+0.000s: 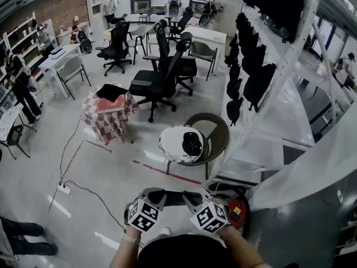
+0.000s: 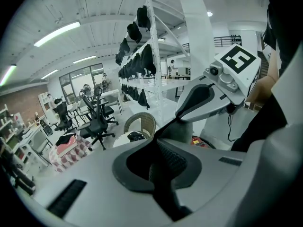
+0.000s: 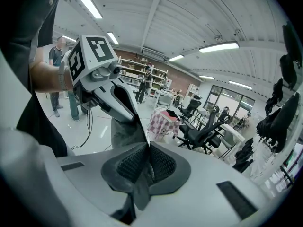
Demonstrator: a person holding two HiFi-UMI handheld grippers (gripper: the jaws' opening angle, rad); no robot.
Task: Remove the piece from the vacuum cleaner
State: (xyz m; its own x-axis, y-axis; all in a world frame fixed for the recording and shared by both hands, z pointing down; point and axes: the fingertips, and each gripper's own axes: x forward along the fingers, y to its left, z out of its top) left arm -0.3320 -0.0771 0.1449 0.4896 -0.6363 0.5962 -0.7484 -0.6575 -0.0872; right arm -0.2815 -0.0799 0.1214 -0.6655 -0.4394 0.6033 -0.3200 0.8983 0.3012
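Your left gripper (image 2: 157, 143) and right gripper (image 3: 146, 150): jaws closed pad to pad, tips pointing at each other. Each cube bears black-and-white square markers (image 1: 146, 214). The red vacuum cleaner (image 1: 237, 210) sits on the floor (image 1: 111, 166), just beside your right gripper.

I held the left gripper (image 1: 146, 211) and right gripper (image 1: 209, 214) side by side, nearer me than the wicker chair (image 1: 215, 128). The red vacuum cleaner (image 1: 238, 211) sat to that chair's near right.

No words, brands or numbers can be read. Only black-and-white square marker patterns are carried by the cubes of the left hand-held gripper (image 1: 166, 196) and the right hand-held gripper (image 1: 188, 196).
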